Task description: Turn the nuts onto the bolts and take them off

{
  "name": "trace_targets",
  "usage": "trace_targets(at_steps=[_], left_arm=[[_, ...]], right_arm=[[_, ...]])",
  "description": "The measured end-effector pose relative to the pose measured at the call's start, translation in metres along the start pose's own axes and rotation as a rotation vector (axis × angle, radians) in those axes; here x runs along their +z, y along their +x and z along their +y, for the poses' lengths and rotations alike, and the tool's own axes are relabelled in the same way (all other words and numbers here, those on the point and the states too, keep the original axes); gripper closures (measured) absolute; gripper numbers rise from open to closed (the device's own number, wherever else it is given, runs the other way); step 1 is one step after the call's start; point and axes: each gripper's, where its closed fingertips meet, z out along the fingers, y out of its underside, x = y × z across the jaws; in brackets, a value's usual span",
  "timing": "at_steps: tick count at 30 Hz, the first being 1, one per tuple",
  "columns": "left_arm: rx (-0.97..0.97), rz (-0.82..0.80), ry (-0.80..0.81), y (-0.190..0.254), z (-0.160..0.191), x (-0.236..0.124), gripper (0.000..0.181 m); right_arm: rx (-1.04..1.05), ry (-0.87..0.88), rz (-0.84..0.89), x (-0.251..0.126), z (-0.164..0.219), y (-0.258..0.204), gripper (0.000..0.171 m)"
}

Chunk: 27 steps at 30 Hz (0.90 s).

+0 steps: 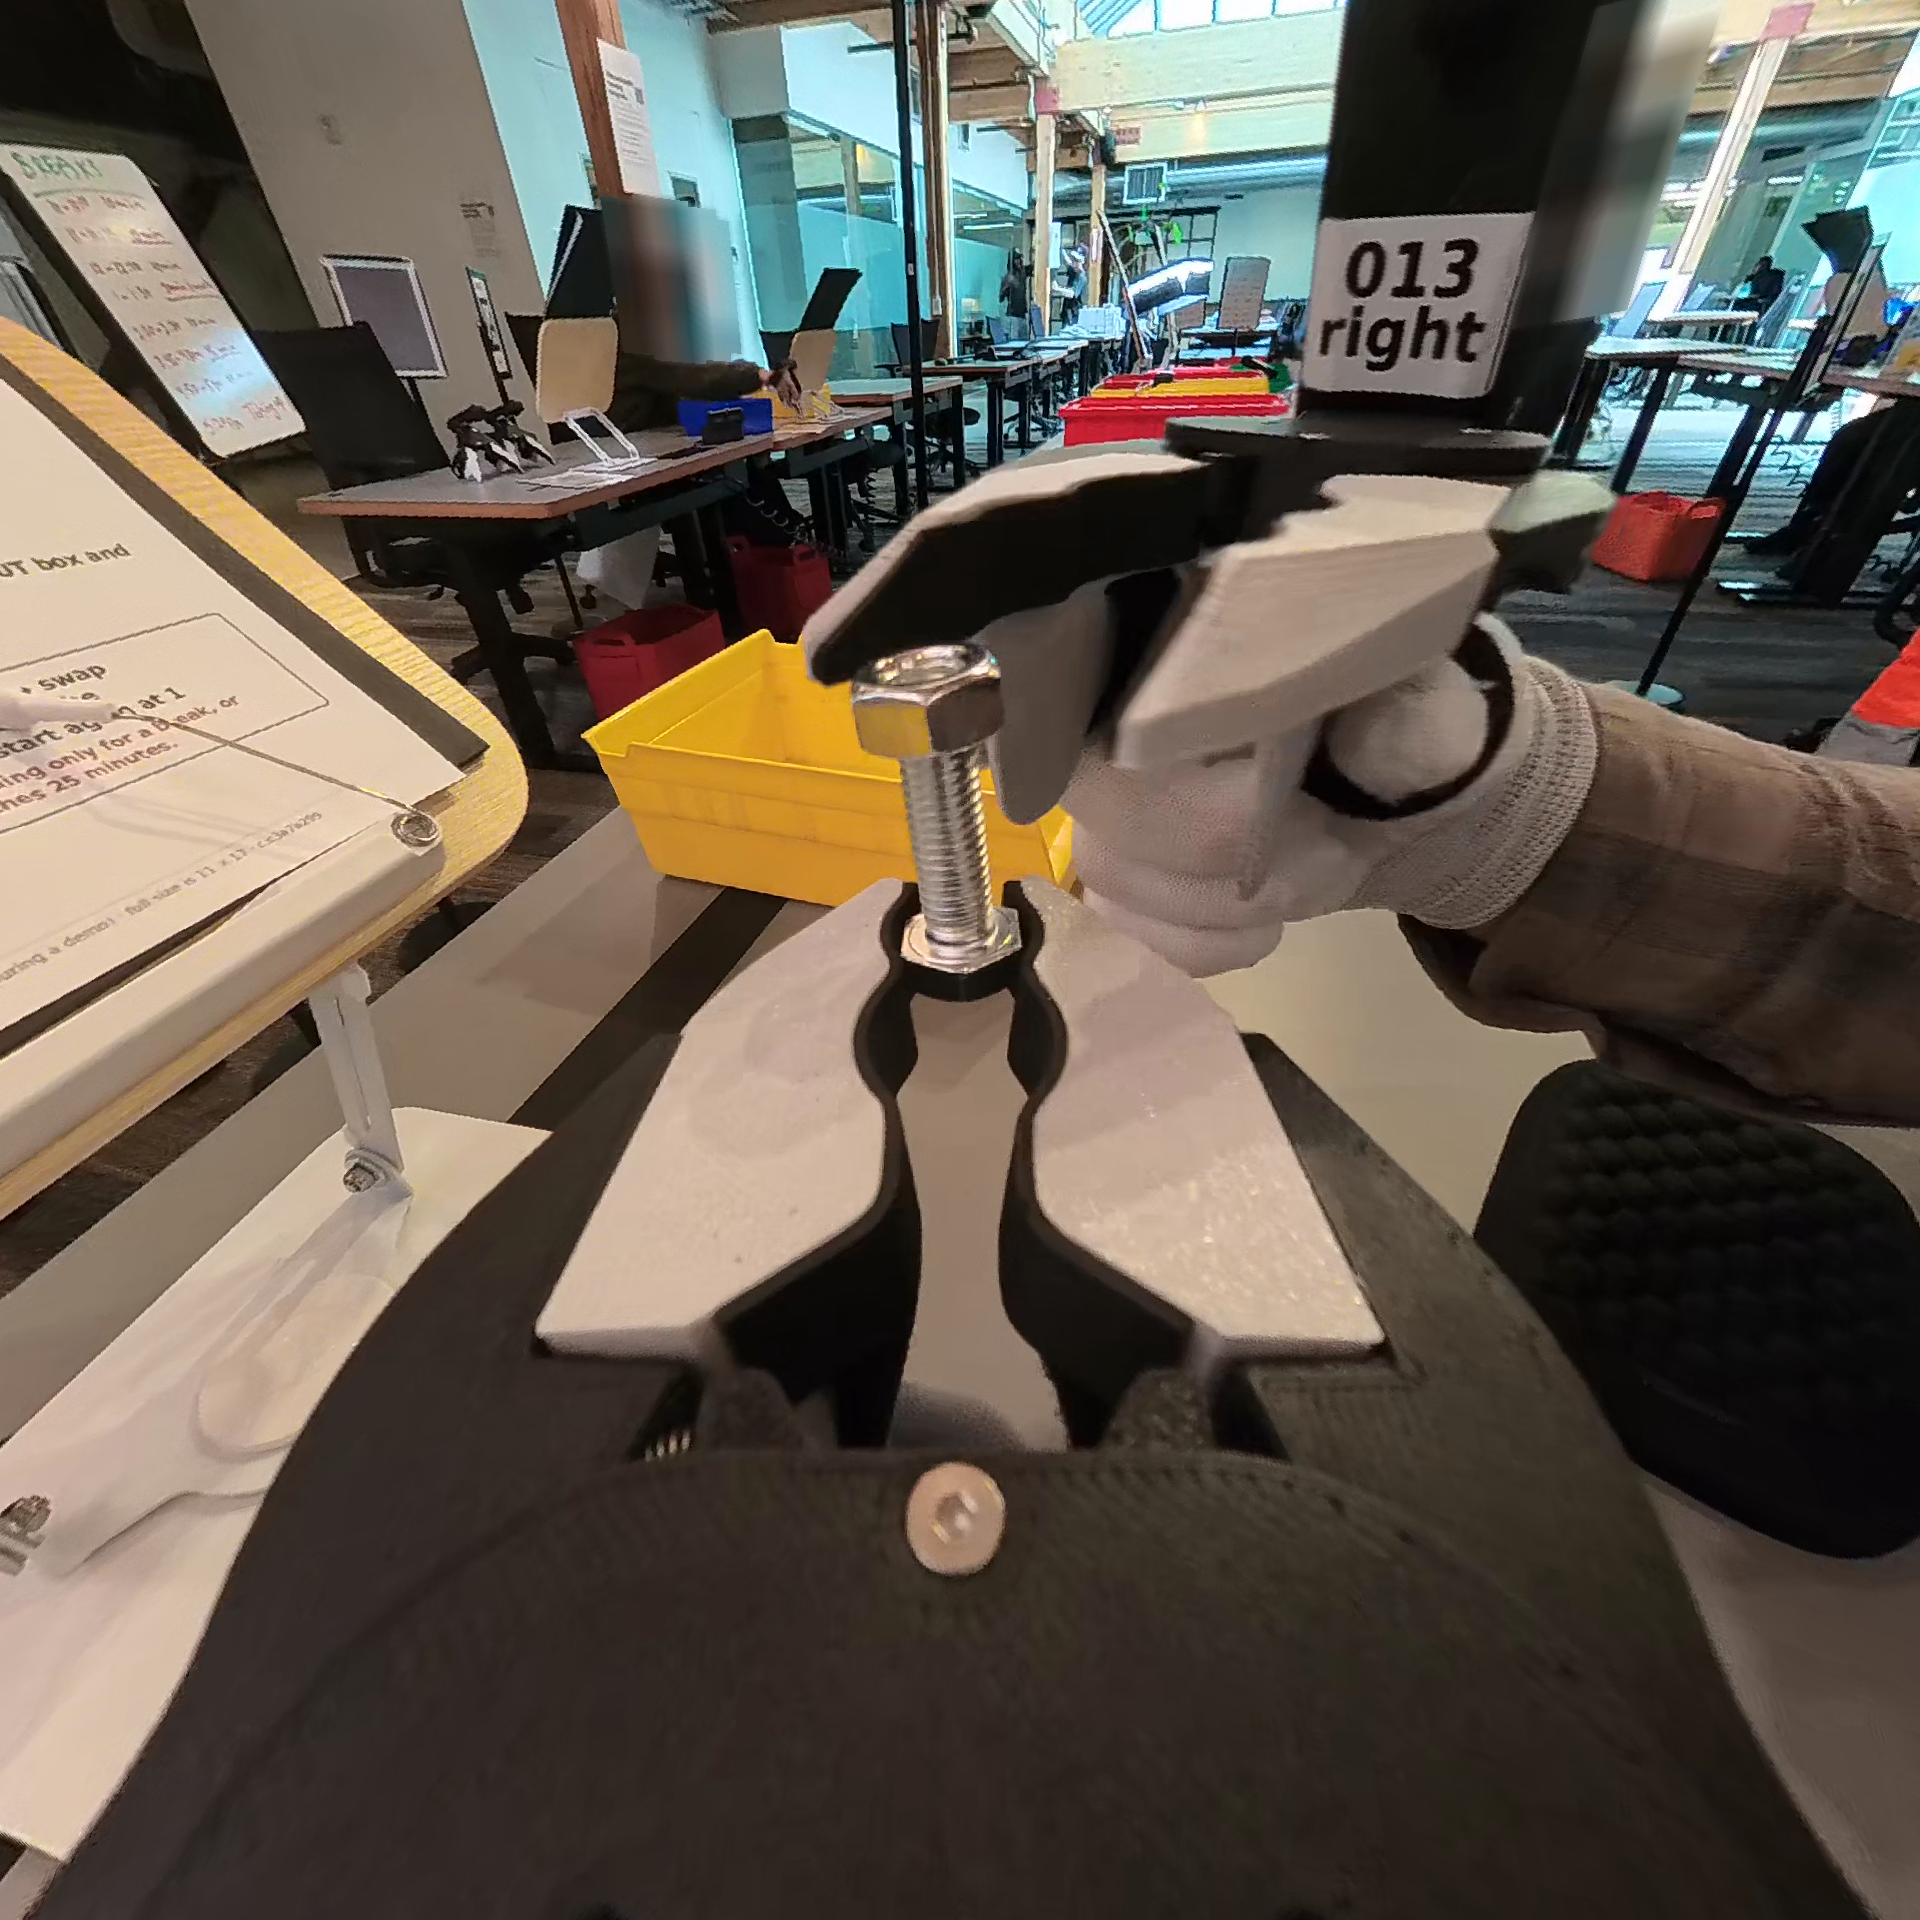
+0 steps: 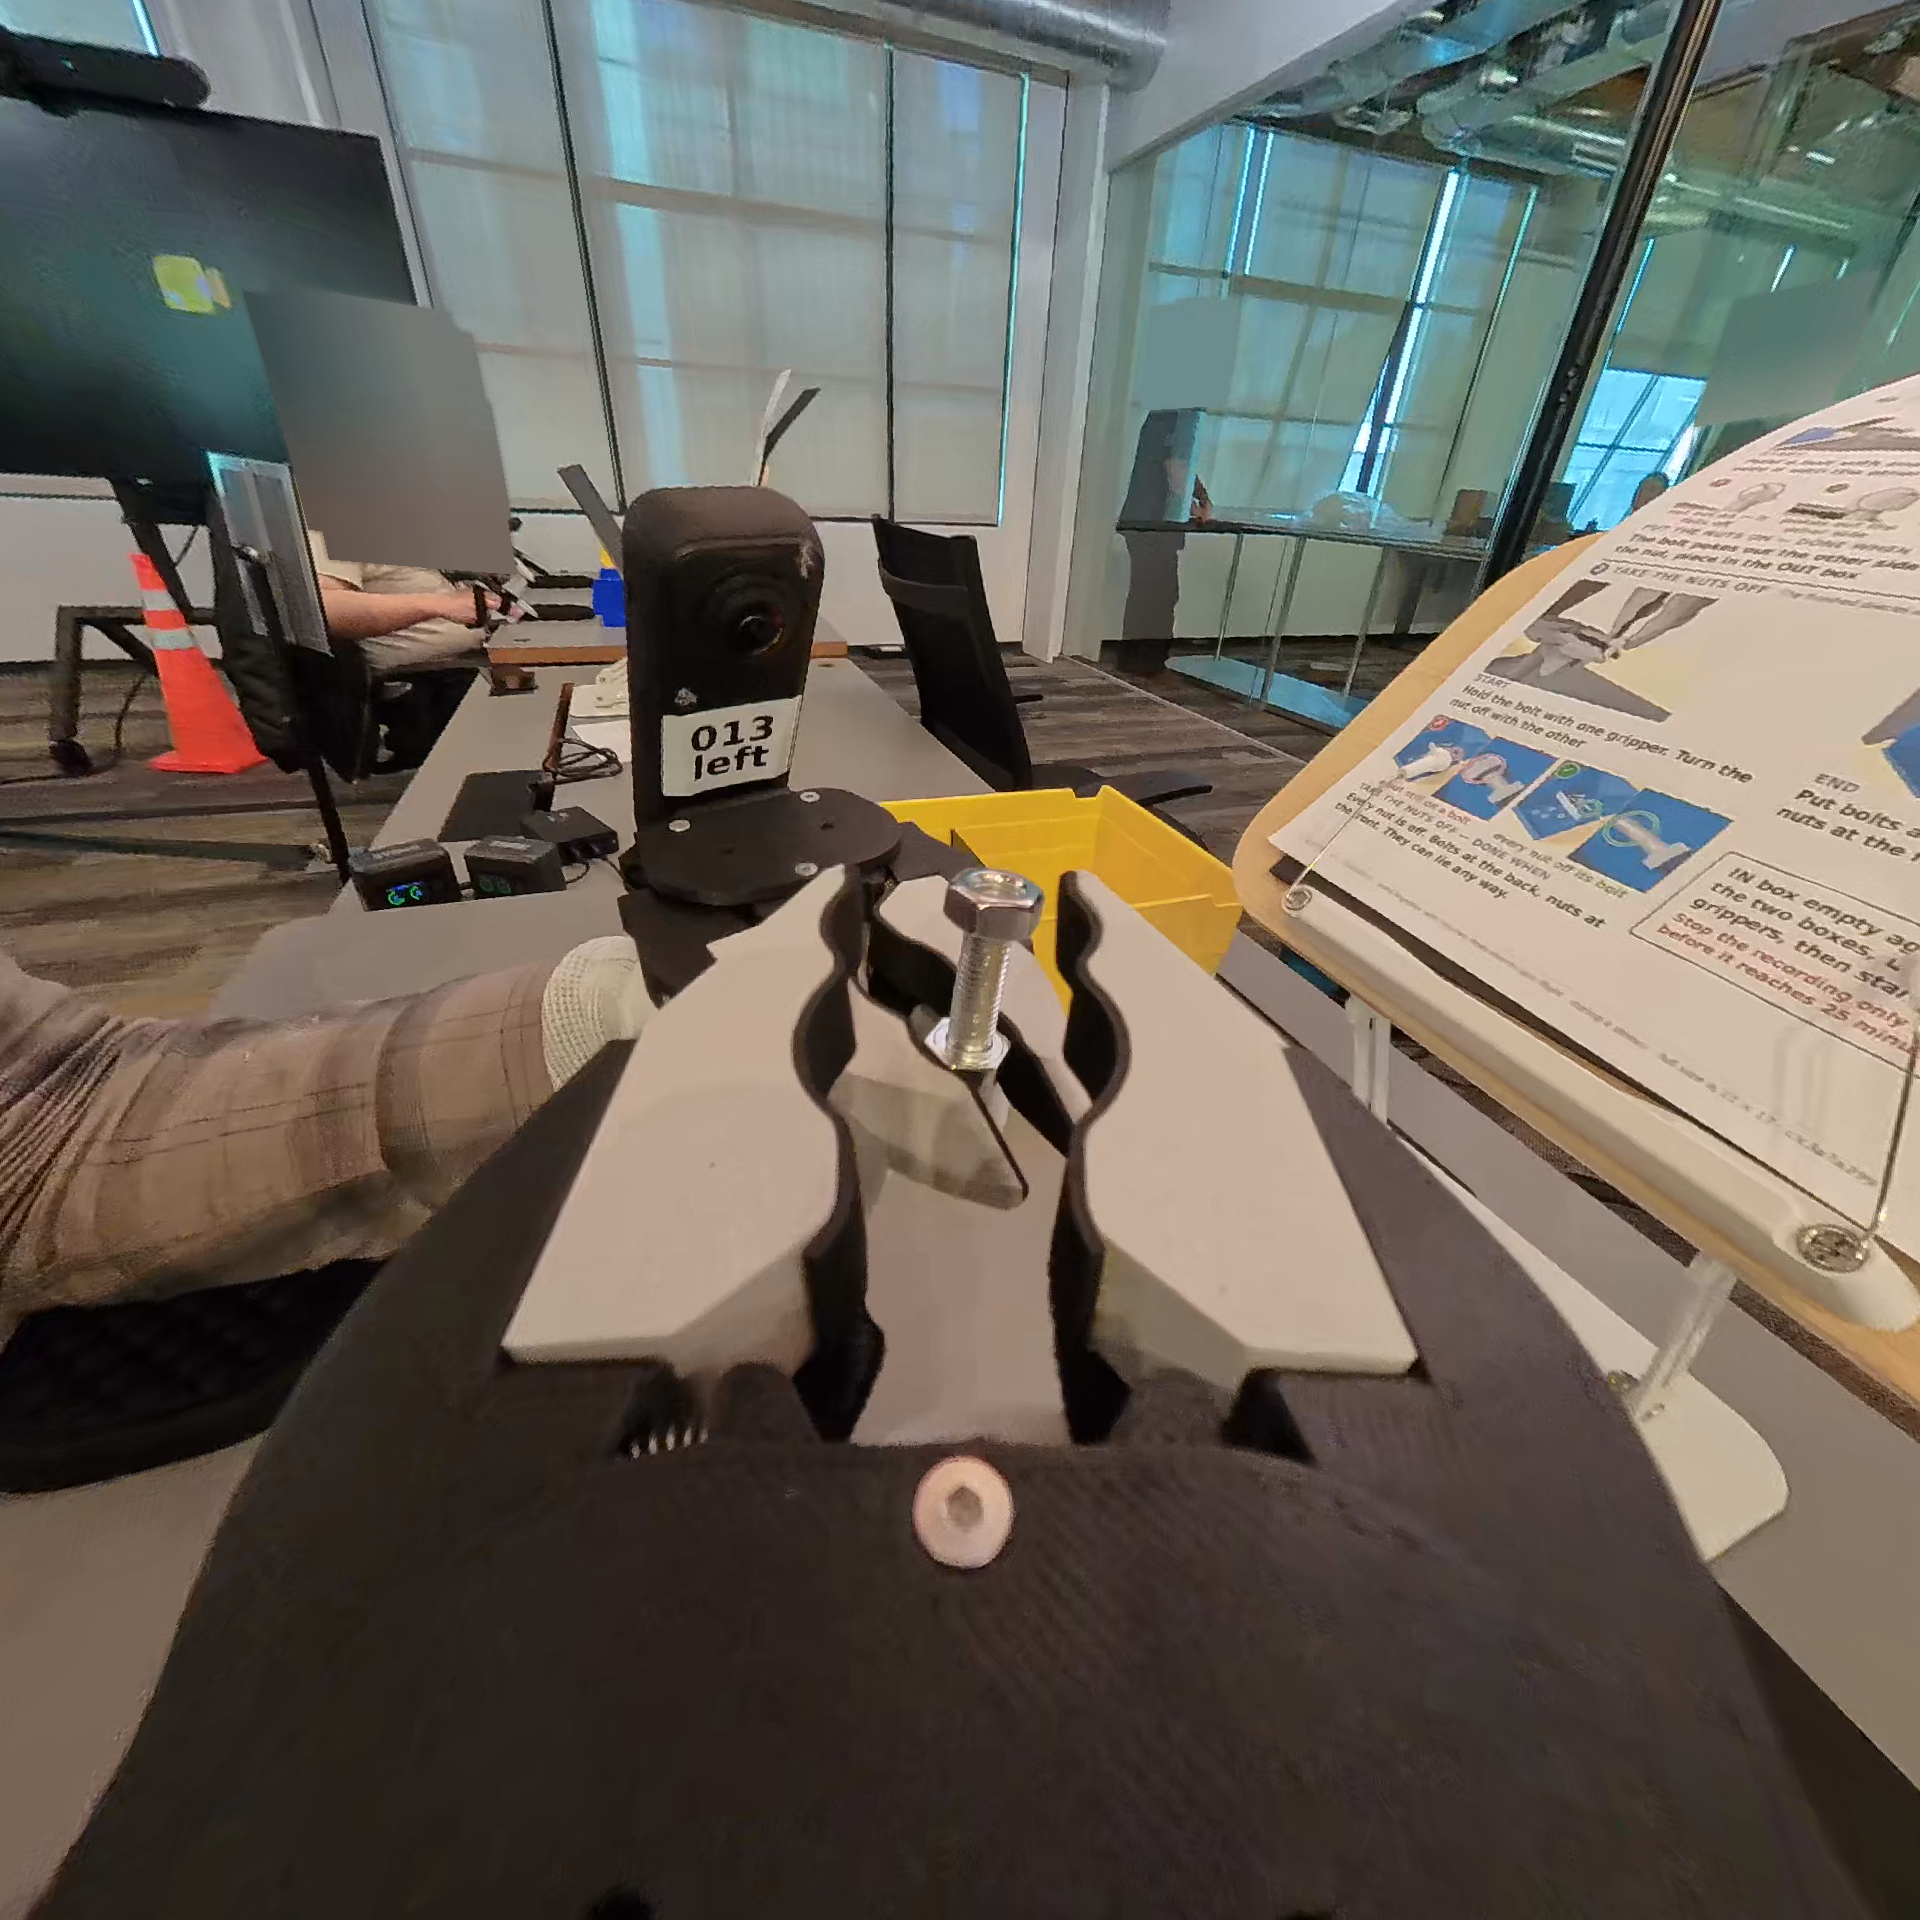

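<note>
Left gripper [image 1: 961,940]: clenched at its tips on the nut [image 1: 958,943] — the white fingers [image 1: 779,1122] are pressed in from both sides.
Nut: silver, hexagonal, seated low on the thread, held just above the table [image 1: 1351,987].
Bolt [image 1: 940,800]: bright zinc, threaded shank kept upright, hex head at the top; in the right wrist view it is seen standing [image 2: 982,977] between the two white fingers [image 2: 717,1122] of that gripper.
Right gripper [image 2: 966,904]: released — its jaws are set apart on either side of the bolt head, apparently without contact, though the left wrist view is partly blocked there.
Gloved hand [image 1: 1268,821]: wrapped around the right gripper's handle, just beside the bolt.
Yellow bin [image 1: 748,779]: placed behind the bolt, its near wall partly covered by the grippers.
Instruction board [image 2: 1621,831]: propped on a stand at the table's edge, cut off by the frame.
Black pad [image 1: 1704,1299]: laid under the sleeve [image 1: 1704,904], only partly shown.
Far background: desks, chairs and an orange cone [image 2: 192,675] are made out only softly.
</note>
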Motion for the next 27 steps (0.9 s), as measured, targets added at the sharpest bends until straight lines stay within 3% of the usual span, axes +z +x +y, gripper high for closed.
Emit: trace_targets(at_steps=[4, 15, 23, 27], left_arm=[[0.007, 0.006, 0.007, 0.002, -0.002, -0.001, 0.167], [-0.014, 0.08, 0.04, 0.015, -0.009, -0.001, 0.166], [0.008, 0.207, 0.028, 0.037, -0.008, -0.004, 0.167], [0.017, 0.188, 0.023, 0.036, -0.009, -0.002, 0.167]], right_arm=[[0.013, 0.015, -0.007, 0.002, -0.004, 0.003, 0.154], [0.006, 0.113, -0.087, -0.005, -0.01, -0.005, 0.155], [-0.011, 0.027, -0.314, -0.014, -0.01, -0.023, 0.154], [-0.029, 0.014, -0.323, -0.016, -0.011, -0.022, 0.154]])
